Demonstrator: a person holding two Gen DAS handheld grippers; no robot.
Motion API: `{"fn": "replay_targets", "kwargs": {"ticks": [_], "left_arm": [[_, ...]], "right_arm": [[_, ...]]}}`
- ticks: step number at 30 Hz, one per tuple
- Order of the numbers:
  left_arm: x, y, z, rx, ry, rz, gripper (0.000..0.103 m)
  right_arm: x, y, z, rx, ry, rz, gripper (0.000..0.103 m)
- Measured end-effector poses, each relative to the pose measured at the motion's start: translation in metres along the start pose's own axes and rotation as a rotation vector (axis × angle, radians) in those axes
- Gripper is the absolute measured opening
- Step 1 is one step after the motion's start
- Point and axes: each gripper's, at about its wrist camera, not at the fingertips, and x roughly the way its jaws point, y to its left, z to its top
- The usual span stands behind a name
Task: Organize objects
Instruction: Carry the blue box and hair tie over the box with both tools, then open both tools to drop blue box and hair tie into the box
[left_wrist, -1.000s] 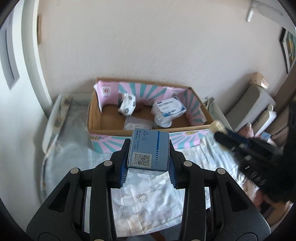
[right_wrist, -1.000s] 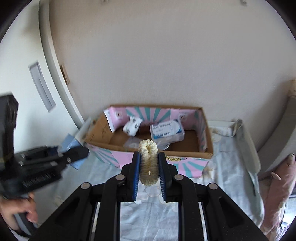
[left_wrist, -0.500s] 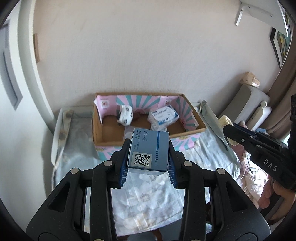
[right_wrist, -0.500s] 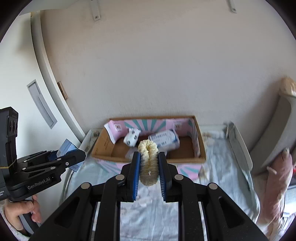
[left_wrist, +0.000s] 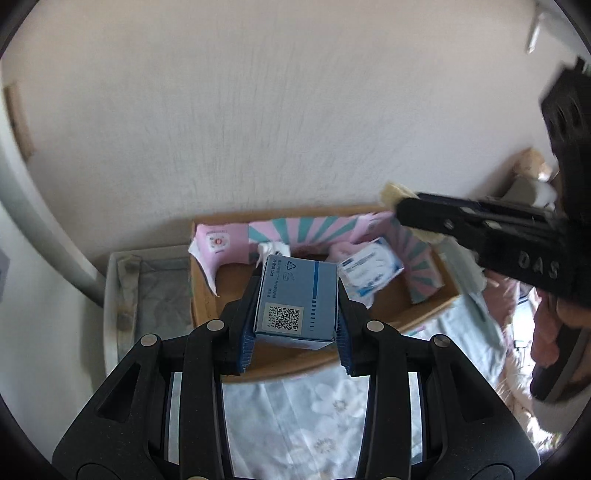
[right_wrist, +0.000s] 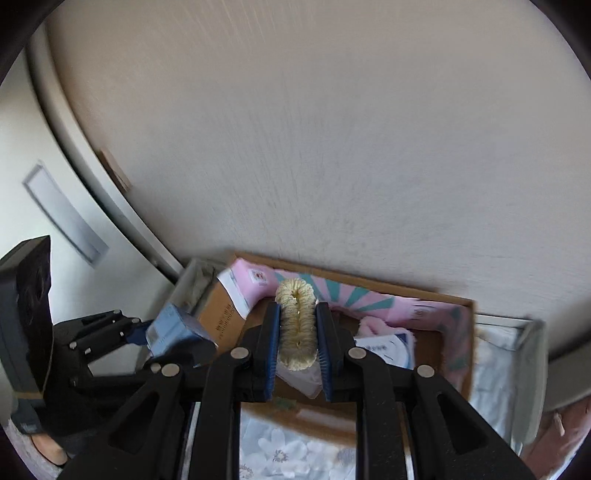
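Note:
My left gripper (left_wrist: 295, 325) is shut on a blue and white carton (left_wrist: 297, 299) with a QR code and holds it over the front of the cardboard box (left_wrist: 201, 295). My right gripper (right_wrist: 297, 332) is shut on a cream scrunchie (right_wrist: 297, 325) and holds it over the same box (right_wrist: 467, 354). The box has pink and teal flaps and holds a white wrapped pack (left_wrist: 371, 267). The right gripper also shows in the left wrist view (left_wrist: 402, 210), above the box's right end. The left gripper with its carton (right_wrist: 173, 328) shows at the left of the right wrist view.
The box stands on a floral cloth (left_wrist: 314, 413) against a white wall (left_wrist: 277, 110). A grey tray edge (left_wrist: 110, 295) lies left of the box. Pink bedding (left_wrist: 517, 295) and cushions are at the right. A curved white frame (right_wrist: 110, 206) runs at the left.
Both grippers have moved forward toward the box and now hang over it. Each keeps its hold on its object. The right gripper has come closer to the left one.

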Motion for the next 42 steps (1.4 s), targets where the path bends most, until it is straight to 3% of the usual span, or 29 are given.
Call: {"fn": "replay_targets", "kwargs": {"ticks": [9,16,18,19,20,21,22,23,24,35,42], "left_arm": [[0.089,0.018,-0.015,-0.067,0.191,0.029,0.033],[0.113,0.017,-0.024,-0.059,0.252,0.053,0.033],[0.114,0.015,-0.022,-0.047,0.257,0.069,0.033],[0.112,0.012,-0.020,-0.031,0.254,0.082,0.034],[0.111,0.010,-0.019,-0.017,0.251,0.092,0.035],[0.108,0.007,-0.018,0.003,0.243,0.096,0.036],[0.105,0.005,-0.017,0.015,0.232,0.090,0.044],[0.102,0.003,-0.016,0.021,0.223,0.082,0.075],[0.101,0.002,-0.016,0.026,0.220,0.080,0.101],[0.105,-0.004,-0.031,0.016,0.224,0.068,0.103],[0.081,-0.003,-0.039,-0.029,0.169,0.076,0.103]], "right_arm": [[0.084,-0.011,-0.003,-0.017,0.169,0.063,0.018],[0.099,-0.014,-0.005,-0.020,0.216,0.105,0.018],[0.099,-0.017,0.000,-0.007,0.222,0.109,0.026],[0.098,-0.020,0.002,-0.004,0.220,0.105,0.039],[0.098,-0.022,0.005,-0.004,0.217,0.100,0.066],[0.098,-0.023,0.008,-0.007,0.215,0.097,0.079],[0.099,-0.024,0.010,-0.017,0.224,0.095,0.098],[0.100,-0.024,0.011,-0.026,0.234,0.088,0.103],[0.102,-0.023,0.010,-0.038,0.246,0.078,0.103],[0.096,-0.026,-0.006,-0.026,0.221,0.018,0.103],[0.057,-0.017,-0.008,-0.038,0.168,-0.013,0.103]]}}
